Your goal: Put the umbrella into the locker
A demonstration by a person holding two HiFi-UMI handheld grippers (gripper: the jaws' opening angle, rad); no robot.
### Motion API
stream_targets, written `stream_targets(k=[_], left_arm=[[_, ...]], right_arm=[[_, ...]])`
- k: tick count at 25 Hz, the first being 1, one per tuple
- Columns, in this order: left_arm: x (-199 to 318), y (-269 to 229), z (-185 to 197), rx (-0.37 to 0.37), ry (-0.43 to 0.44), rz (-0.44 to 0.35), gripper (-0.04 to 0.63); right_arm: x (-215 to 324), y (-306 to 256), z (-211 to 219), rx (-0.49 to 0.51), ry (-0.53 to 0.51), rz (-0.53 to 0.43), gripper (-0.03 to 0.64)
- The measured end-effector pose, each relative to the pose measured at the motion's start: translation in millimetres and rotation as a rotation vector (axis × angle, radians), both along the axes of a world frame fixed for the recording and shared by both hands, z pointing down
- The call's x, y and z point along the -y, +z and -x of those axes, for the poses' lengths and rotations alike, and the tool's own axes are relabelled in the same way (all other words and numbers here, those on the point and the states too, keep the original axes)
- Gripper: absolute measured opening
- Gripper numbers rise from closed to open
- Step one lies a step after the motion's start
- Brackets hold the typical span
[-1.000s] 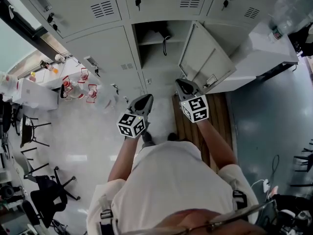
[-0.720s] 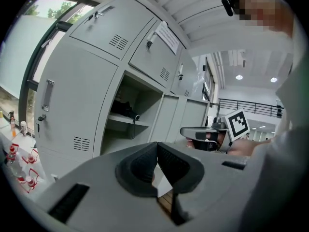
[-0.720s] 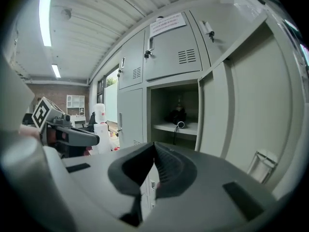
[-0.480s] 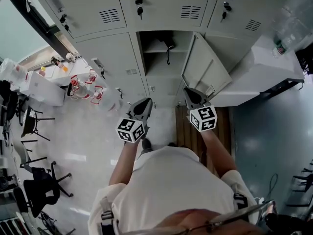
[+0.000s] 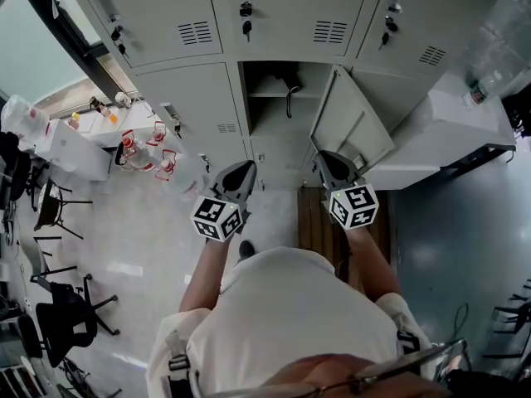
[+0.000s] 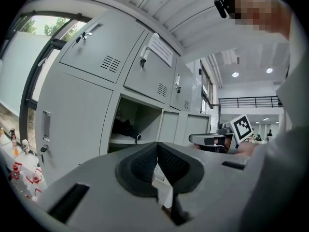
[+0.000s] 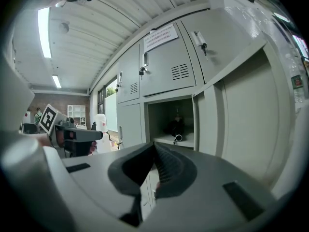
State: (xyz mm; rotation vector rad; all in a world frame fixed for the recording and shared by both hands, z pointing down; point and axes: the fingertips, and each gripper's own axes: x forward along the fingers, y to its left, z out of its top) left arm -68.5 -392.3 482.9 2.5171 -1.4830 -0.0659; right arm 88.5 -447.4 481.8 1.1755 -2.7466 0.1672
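The open locker (image 5: 278,114) is in the middle row, its door (image 5: 353,127) swung out to the right. A dark folded umbrella (image 5: 289,84) lies on the shelf inside, a strap loop hanging over the shelf edge. The left gripper view shows the umbrella (image 6: 124,128) on that shelf, and so does the right gripper view, where the umbrella (image 7: 175,126) lies deep inside. My left gripper (image 5: 246,167) and right gripper (image 5: 325,157) are held side by side in front of the locker, short of its opening. Both are shut and empty, as the left gripper (image 6: 157,148) and right gripper (image 7: 154,148) show.
Closed lockers (image 5: 174,23) with keys in their locks surround the open one. A white table (image 5: 79,143) with bottles and several chairs (image 5: 70,322) stand at the left. A grey cabinet (image 5: 448,118) bearing a plastic bottle stands right of the door. A wooden board (image 5: 319,214) lies on the floor.
Both grippers have risen in front of the lockers and moved slightly apart. The open locker now sits lower in the head view. The umbrella has stayed on the shelf.
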Motion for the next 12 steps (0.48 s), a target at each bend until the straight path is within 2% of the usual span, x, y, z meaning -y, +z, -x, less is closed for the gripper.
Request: stream_targets(k=[6, 12], left_arm=[[3.1, -3.5, 1.5, 0.036, 0.010, -0.011, 0.004], [6.1, -0.4, 4.0, 0.031, 0.016, -0.006, 0.004]], right_arm=[[-0.2, -5.3, 1.8, 0.000, 0.006, -0.022, 0.006], [1.3, -4.9, 1.6, 0.001, 0.012, -0.027, 0.006]])
